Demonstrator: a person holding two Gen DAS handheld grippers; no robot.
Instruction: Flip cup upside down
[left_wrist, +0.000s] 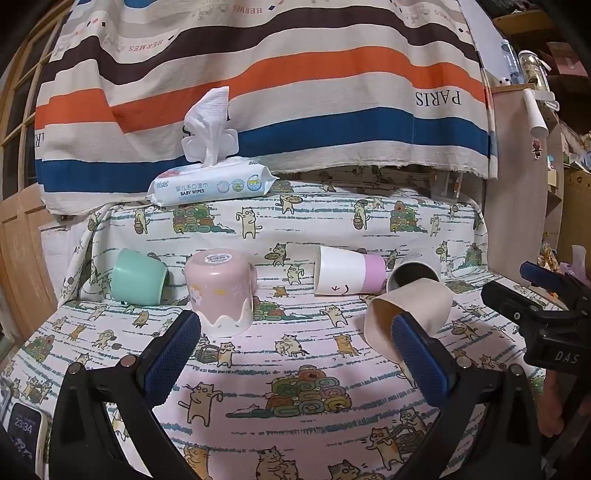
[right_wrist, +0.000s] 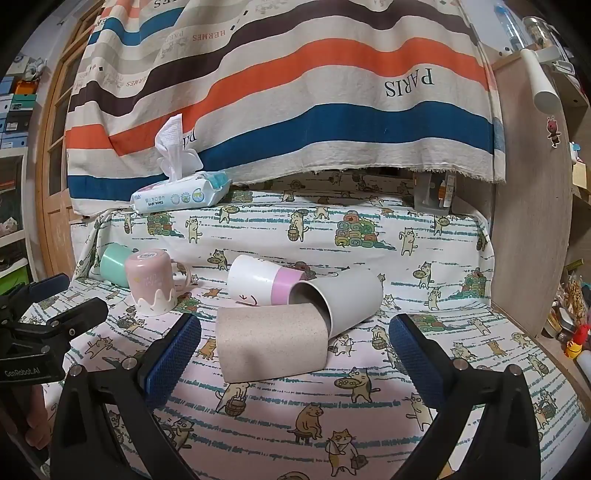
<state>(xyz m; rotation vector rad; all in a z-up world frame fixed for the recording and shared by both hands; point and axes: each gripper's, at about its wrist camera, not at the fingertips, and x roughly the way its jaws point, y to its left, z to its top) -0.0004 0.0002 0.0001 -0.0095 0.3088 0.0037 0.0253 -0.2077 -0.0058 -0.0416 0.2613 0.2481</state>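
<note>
Both your claws, left claw (left_wrist: 295, 354) and right claw (right_wrist: 295, 354), gape empty; the beige cup (right_wrist: 271, 341), lying sideways mid-tabletop, looks light, stiff, slightly grainy—pinch across its wall.

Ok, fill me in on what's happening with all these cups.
A person holds two tongs over a cat-print cloth, both open and empty. The pink mug already stands upside down. The other four lie on their sides: the mint cup, the white-and-lilac cup, the grey cup and the beige cup. The right tongs face the beige cup; the left tongs hang between the pink mug and the beige cup.
</note>
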